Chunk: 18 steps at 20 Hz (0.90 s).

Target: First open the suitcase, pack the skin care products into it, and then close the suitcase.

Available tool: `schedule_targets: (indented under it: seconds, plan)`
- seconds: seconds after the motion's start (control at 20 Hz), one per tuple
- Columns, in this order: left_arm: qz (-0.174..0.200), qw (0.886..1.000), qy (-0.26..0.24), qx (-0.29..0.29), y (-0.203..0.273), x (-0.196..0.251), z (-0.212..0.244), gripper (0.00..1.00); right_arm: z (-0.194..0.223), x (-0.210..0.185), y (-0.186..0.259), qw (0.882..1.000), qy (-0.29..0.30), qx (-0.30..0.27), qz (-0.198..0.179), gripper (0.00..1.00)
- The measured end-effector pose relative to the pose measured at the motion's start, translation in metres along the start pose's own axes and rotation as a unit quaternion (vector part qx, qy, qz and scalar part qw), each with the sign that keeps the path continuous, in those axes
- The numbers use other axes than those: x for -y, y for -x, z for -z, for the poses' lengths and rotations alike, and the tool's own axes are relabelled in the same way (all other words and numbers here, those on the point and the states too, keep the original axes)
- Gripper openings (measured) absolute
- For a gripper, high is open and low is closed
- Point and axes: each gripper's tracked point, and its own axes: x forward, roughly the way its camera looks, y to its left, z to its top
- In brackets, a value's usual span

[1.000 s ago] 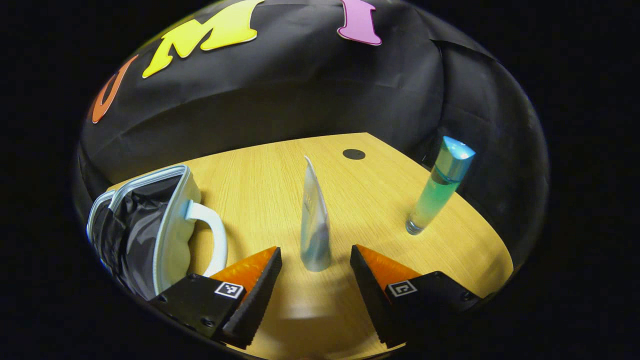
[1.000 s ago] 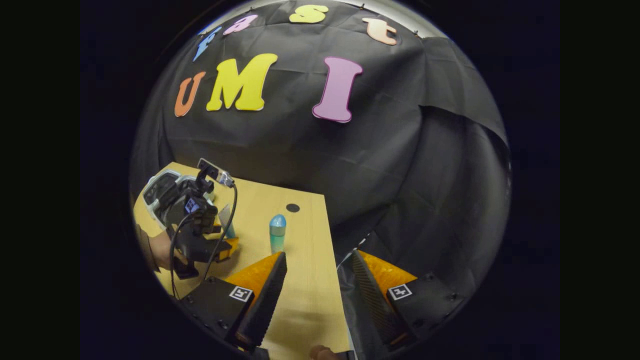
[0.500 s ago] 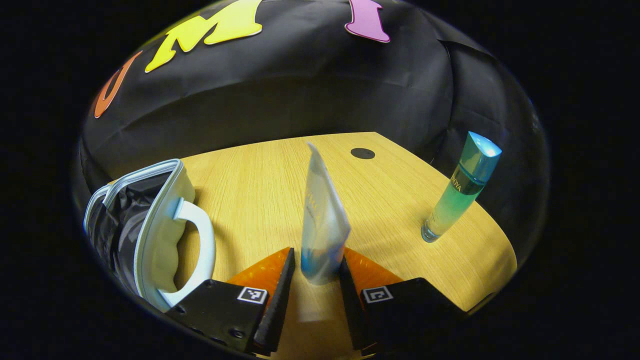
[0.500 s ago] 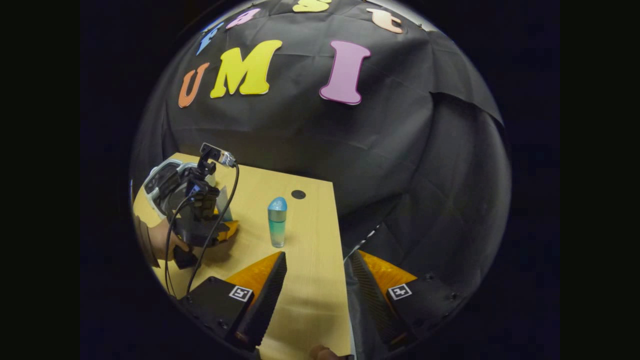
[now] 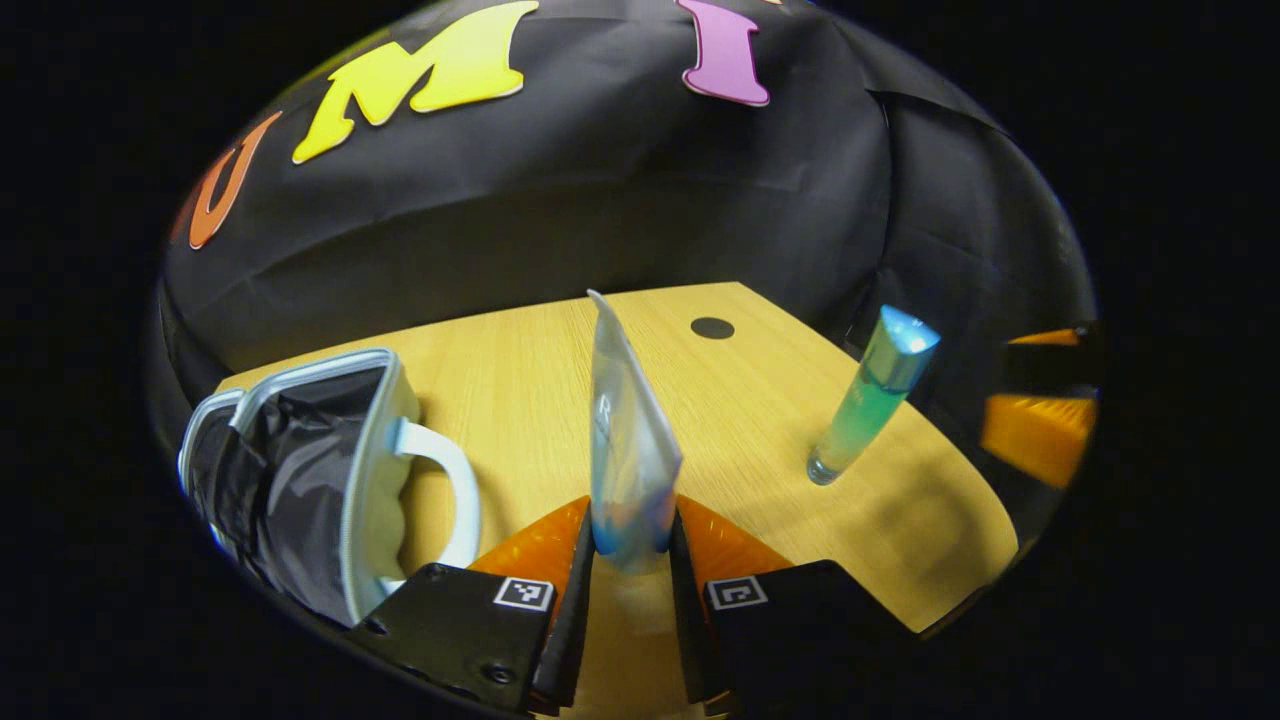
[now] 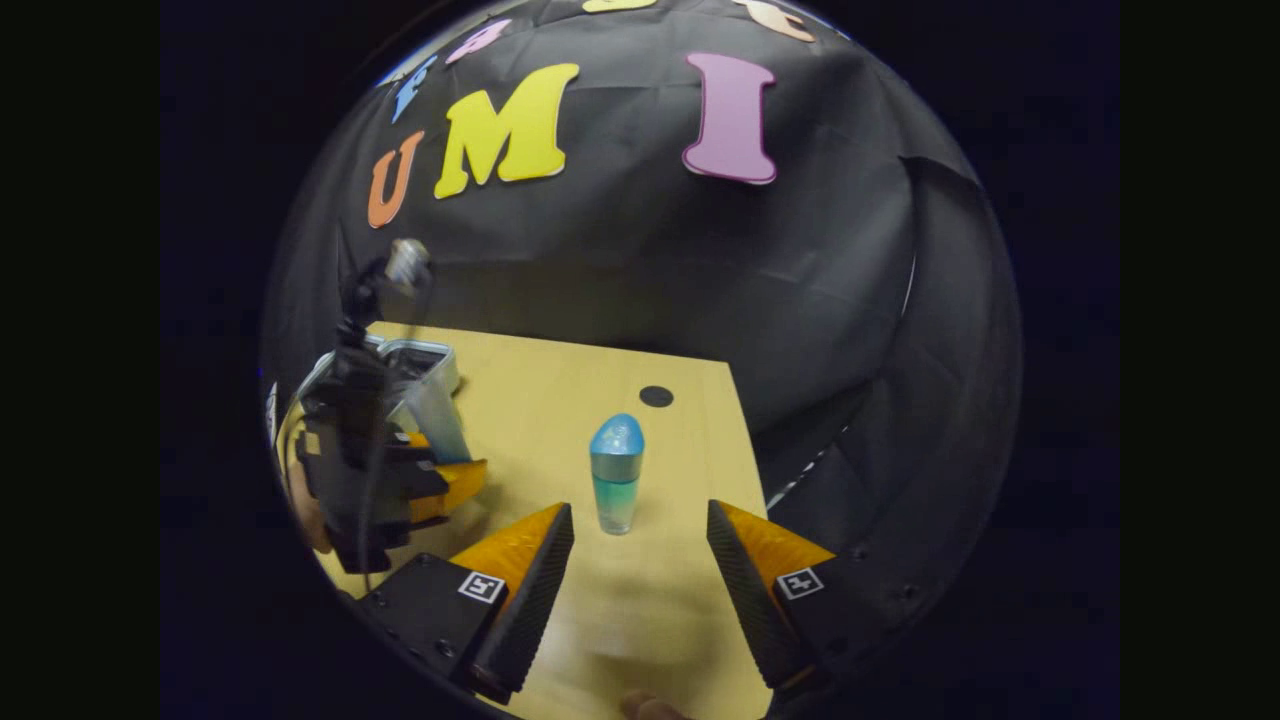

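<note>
My left gripper [image 5: 628, 528] is shut on the blue cap end of a pale upright skin care tube [image 5: 625, 435], held just above the wooden table [image 5: 520, 380]. To its left the small pale suitcase [image 5: 300, 470] stands open, its dark lining showing and its white handle facing me. A green bottle with a blue cap [image 5: 870, 395] stands upright at the right. In the right gripper view that bottle [image 6: 615, 475] stands just ahead of my right gripper [image 6: 635, 525], which is open with nothing between its fingers. The left gripper [image 6: 440, 470] with the tube [image 6: 435, 415] shows at the left there.
A black round spot [image 5: 712, 327] marks the table's far part. The table's right edge [image 6: 745, 450] runs close to the bottle, with the black cloth wall behind and beside it. A hand [image 6: 300, 495] holds the left gripper.
My left gripper closed on the tube and lifted it slightly off the table. My right gripper swung left until the green bottle stood ahead, between its open fingers.
</note>
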Motion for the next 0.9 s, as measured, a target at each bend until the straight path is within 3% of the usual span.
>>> schedule_targets:
  seconds: [0.45, 0.65, 0.75, 0.8, 0.9]
  plan:
    - [-0.047, 0.997, 0.066, 0.002, 0.147, -0.055, 0.003, 0.41, 0.035, -0.014, -0.084, 0.999, -0.017, -0.047, -0.002, 0.8]
    - [-0.087, 0.992, 0.09, -0.009, 0.202, -0.097, 0.019, 0.42, 0.042, -0.026, -0.102, 0.998, -0.023, -0.055, -0.009, 0.7]
    - [-0.11, 0.989, 0.098, -0.012, 0.219, -0.121, 0.024, 0.42, 0.039, -0.021, -0.108, 0.999, -0.017, -0.047, 0.008, 0.58]
    - [-0.12, 0.987, 0.102, -0.013, 0.228, -0.133, 0.026, 0.42, 0.036, -0.022, -0.105, 0.999, -0.025, -0.045, 0.007, 0.46]
    - [-0.129, 0.986, 0.107, -0.011, 0.241, -0.153, 0.027, 0.42, 0.041, -0.021, -0.11, 0.998, -0.029, -0.045, 0.015, 0.39]
